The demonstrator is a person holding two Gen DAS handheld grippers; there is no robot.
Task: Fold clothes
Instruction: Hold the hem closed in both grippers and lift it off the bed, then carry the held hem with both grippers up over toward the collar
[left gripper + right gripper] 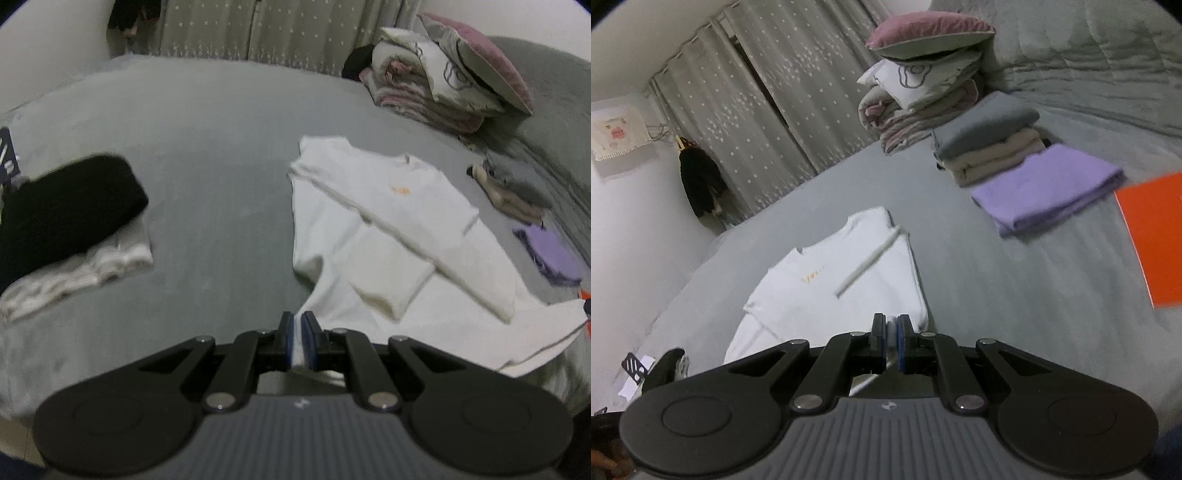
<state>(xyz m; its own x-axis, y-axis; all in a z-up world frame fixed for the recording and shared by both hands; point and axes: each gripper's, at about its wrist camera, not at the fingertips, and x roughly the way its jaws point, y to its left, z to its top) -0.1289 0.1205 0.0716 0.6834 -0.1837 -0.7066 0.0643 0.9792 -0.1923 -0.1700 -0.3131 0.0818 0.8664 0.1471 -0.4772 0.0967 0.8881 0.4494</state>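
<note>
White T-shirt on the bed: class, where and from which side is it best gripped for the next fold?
The white T-shirt lies flat, sleeves folded in, collar far away. Its bottom hem is the free edge nearest, so grip its two corners from the near side. Both hand-held grippers, left and right, appear shut on white fabric there already.

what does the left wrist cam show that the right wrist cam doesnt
Only the left wrist view shows the black garment lying on a pale folded piece at the bed's left side. Only the right wrist view shows the orange sheet and the wall hanging. Both show the white t-shirt, pinched in the shut jaws of each gripper, the purple folded cloth and the pillow pile.
</note>
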